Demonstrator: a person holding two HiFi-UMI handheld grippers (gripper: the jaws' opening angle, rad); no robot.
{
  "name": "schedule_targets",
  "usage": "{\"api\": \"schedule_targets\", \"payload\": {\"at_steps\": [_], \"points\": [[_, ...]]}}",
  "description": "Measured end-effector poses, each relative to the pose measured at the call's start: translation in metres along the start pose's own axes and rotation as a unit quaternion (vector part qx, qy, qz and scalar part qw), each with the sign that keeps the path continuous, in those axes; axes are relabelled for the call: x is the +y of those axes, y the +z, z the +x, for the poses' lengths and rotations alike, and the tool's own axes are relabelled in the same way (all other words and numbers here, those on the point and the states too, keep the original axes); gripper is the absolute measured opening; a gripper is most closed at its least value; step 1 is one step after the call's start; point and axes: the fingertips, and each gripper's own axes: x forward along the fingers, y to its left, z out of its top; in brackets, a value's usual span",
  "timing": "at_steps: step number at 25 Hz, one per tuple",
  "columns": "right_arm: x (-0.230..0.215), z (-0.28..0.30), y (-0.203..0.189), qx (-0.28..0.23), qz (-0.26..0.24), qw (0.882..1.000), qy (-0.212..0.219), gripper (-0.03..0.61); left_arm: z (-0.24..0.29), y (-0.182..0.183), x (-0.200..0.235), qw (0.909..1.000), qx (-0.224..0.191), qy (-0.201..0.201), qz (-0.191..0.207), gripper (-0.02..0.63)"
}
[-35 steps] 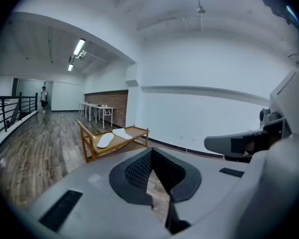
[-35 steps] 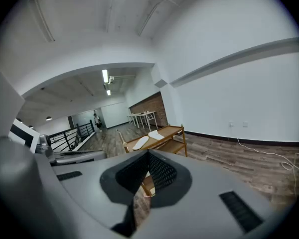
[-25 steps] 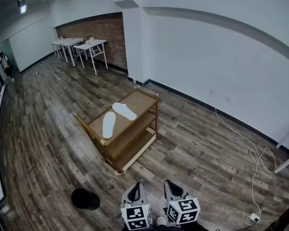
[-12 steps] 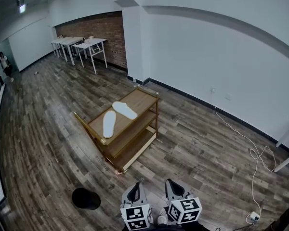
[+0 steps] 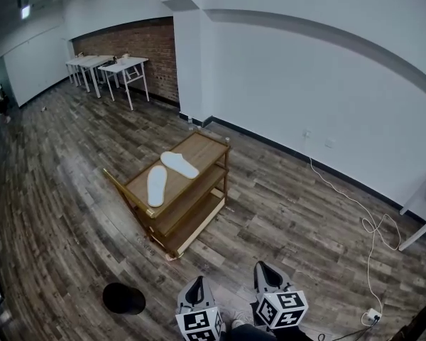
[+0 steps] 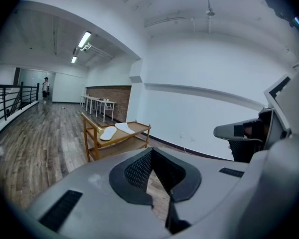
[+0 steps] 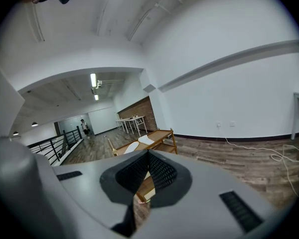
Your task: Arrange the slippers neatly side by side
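Two white slippers lie on the top shelf of a wooden cart (image 5: 202, 146) at centre left of the head view. The lower-left slipper (image 5: 156, 185) and the upper-right slipper (image 5: 180, 164) are angled apart, their near ends seemingly close but not touching. At the bottom edge, well apart from the cart, the left gripper (image 5: 197, 290) and right gripper (image 5: 268, 274) each have their jaws drawn together to a thin slit, with nothing between them.

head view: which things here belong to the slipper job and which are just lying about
Job: near slipper, far slipper, wooden cart under them, left gripper, right gripper.
Lying about: black round object, white cable, white tables by the brick wall.
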Motion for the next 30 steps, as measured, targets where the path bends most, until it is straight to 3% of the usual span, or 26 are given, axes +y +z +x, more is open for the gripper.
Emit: {"api": "schedule_targets", "payload": {"at_steps": [11, 22, 30], "points": [[-0.016, 0.006, 0.002, -0.001, 0.018, 0.999, -0.031, -0.002, 0.019, -0.001, 0.002, 0.9998, 0.014, -0.011, -0.003, 0.002], [-0.053, 0.060, 0.027, -0.001, 0.022, 1.000, -0.010, -0.002, 0.076, 0.023, -0.006, 0.9998, 0.013, 0.009, 0.009, 0.002], [-0.090, 0.097, 0.050, -0.002, 0.022, 1.000, 0.005, -0.002, 0.136, 0.049, -0.041, 0.9997, 0.001, -0.001, 0.025, 0.002]]}}
